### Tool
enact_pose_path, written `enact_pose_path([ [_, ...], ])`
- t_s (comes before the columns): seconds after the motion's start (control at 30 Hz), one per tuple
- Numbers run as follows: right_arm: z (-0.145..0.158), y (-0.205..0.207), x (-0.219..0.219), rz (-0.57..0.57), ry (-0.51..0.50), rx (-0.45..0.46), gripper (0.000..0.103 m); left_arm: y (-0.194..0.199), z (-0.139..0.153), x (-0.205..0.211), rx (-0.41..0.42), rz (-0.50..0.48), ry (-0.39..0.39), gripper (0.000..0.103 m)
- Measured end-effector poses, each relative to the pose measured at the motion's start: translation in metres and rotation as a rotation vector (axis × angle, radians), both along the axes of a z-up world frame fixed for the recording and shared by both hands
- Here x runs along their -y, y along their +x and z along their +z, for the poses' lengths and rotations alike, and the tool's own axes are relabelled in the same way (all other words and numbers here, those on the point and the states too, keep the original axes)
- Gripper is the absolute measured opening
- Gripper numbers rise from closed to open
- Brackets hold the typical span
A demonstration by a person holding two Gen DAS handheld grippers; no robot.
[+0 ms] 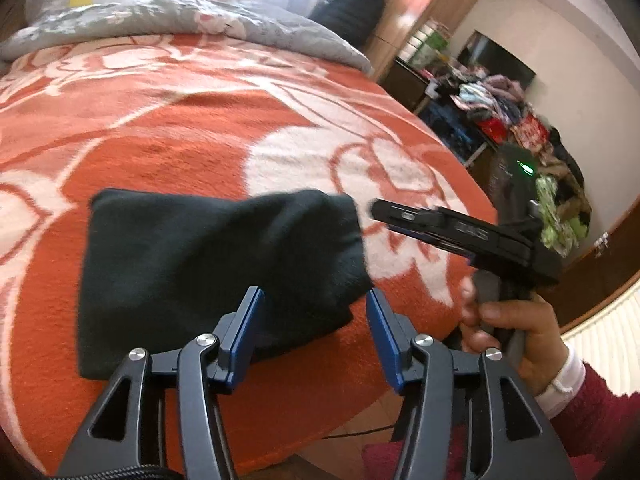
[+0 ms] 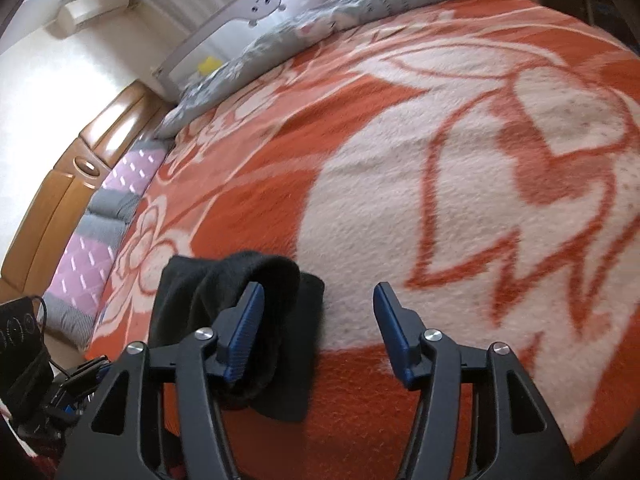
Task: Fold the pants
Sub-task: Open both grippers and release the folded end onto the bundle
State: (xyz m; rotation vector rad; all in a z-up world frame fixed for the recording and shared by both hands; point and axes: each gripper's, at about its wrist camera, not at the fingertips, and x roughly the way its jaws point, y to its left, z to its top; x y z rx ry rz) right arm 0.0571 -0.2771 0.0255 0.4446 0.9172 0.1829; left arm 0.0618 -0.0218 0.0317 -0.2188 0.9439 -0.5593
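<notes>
Looking first along our left gripper [image 1: 314, 332], we see its blue pads spread apart with nothing between them, held just at the near right corner of the pants [image 1: 208, 264], which lie on the orange-and-white blanket [image 1: 180, 132] covering the bed. The pants sit ahead and to the left of this gripper, a compact dark bundle whose long axis runs left to right across the view; its left edge is straight and crisp, while the right end bulges up in a soft, rounded hump. Our right gripper [image 1: 376, 210] comes in from the right, held in our right hand [image 1: 516, 320], its tip just beside that raised right end; from this side we cannot tell how its fingers stand. Turning to the right wrist view, our right gripper [image 2: 318, 324] shows its pads wide apart and empty, and the pants [image 2: 240, 320] lie to its left, partly behind the left pad [image 2: 244, 320], with a rolled fold standing up over flatter layers beneath. We judge both grippers about equally near, the left nearer the front corner and the right nearer the puffed end. The fabric looks thick, matte and near black, folded several times over, and we judge the fold nearly done, needing only that hump flattened.
</notes>
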Motion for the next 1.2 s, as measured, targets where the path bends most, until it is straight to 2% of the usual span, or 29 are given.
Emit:
enact_pose_path([
  [0.2,0.026,-0.007,-0.03,0.035,-0.078,0.075,0.066,0.014,0.006,-0.042,-0.004,0.134,-0.007,0.057],
  [0.4,0.037,-0.006,-0.067,0.096,-0.185,0.122,0.068,0.027,0.004,-0.078,-0.01,0.238,0.006,0.059],
  [0.63,0.035,-0.006,-0.094,0.116,-0.276,0.146,0.068,0.049,-0.007,-0.092,-0.032,0.289,0.052,0.06],
  [1.0,0.009,0.0,-0.089,0.075,-0.283,0.059,0.068,0.09,-0.044,-0.086,-0.121,0.321,0.143,0.06],
  [1.2,-0.008,0.007,-0.08,0.042,-0.259,0.003,0.068,0.109,-0.062,-0.096,-0.186,0.352,0.121,0.06],
])
